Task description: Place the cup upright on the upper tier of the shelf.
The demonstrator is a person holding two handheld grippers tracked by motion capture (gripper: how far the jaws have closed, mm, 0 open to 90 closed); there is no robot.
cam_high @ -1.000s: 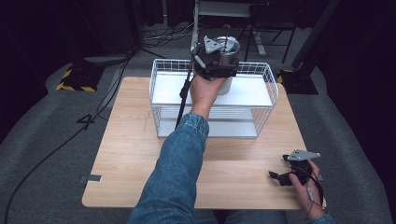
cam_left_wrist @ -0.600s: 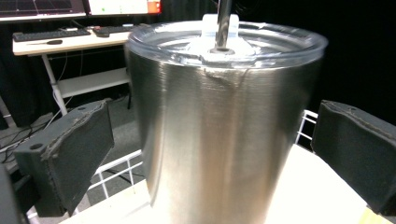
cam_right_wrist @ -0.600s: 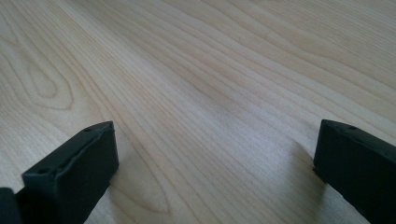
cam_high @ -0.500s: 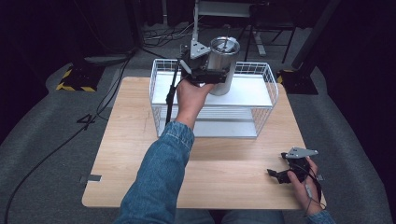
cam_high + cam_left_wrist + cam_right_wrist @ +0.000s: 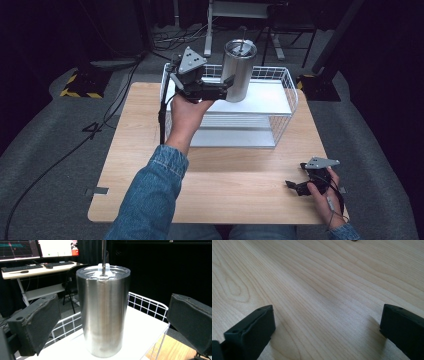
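A steel tumbler point(image 5: 238, 70) with a clear lid and a straw stands upright on the white top shelf point(image 5: 270, 100) of a wire rack. My left gripper point(image 5: 223, 89) is just left of it, open, with the fingertips beside its lower wall. In the left gripper view the tumbler point(image 5: 103, 312) stands between the spread jaws of the left gripper point(image 5: 116, 320), with a gap on each side. My right gripper point(image 5: 296, 187) rests open near the table's front right corner. In the right gripper view, the right gripper point(image 5: 327, 327) has bare wood between its jaws.
The white wire rack point(image 5: 290, 87) sits at the back middle of the wooden table point(image 5: 240, 190). A black cable point(image 5: 161, 120) hangs from the left gripper along the rack's left side. Grey floor and black stands surround the table.
The left hand has drawn back to the left and toward me, off the tumbler. The tumbler stays upright on the shelf. The right gripper has not moved.
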